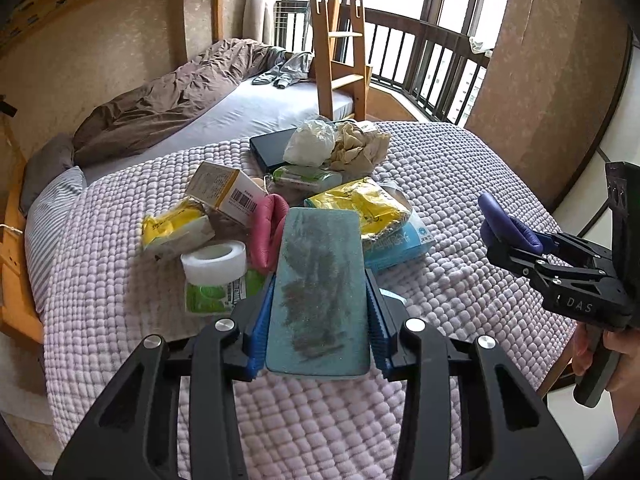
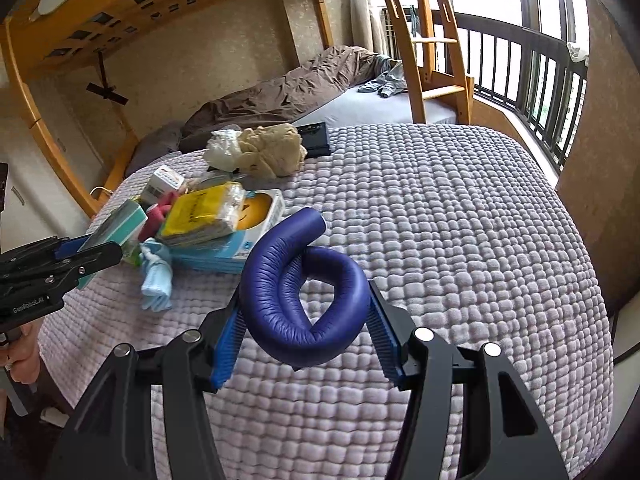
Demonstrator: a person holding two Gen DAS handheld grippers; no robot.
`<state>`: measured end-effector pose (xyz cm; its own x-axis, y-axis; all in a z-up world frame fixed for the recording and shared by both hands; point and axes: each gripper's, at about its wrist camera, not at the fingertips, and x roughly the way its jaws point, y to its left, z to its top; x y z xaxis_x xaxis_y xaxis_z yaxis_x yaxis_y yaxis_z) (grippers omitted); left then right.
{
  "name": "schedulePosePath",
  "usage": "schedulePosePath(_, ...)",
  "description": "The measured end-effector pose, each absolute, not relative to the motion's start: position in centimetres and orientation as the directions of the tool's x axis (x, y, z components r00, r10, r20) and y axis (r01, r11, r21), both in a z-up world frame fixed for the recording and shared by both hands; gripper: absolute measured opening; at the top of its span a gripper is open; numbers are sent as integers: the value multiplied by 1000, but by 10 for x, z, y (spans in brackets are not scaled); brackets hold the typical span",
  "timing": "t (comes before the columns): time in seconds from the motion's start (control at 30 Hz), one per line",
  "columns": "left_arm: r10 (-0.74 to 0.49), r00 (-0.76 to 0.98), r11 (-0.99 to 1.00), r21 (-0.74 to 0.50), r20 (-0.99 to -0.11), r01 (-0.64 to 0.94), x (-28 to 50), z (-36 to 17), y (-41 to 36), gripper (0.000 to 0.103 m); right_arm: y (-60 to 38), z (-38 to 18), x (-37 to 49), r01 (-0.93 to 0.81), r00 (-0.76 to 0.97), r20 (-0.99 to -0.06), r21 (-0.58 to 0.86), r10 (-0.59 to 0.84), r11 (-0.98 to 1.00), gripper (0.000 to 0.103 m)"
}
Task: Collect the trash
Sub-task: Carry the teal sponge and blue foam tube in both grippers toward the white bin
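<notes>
Scuffed teal sponge block; glossy, wrinkled purple tube coiled up.

the bed's cover is pale lilac with a bumpy quilted grid, and the pillow beside it has grey and white stripes. a teal sponge block carries dark grey smears, a foam tube is deep wrinkled blue, another tube is pink. the wrappers are bright yellow, the tape roll white, the duvet brown.
</notes>
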<state>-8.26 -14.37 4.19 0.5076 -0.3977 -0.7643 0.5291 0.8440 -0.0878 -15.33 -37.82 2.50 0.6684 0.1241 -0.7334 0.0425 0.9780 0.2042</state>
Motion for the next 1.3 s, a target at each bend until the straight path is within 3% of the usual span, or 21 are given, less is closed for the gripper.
schedulePosePath(1.3, -368, 491, 885, -137, -790, 445, -166, 26, -111, 43, -326, 41, -237, -87, 632, -750, 182, 195, 980, 56)
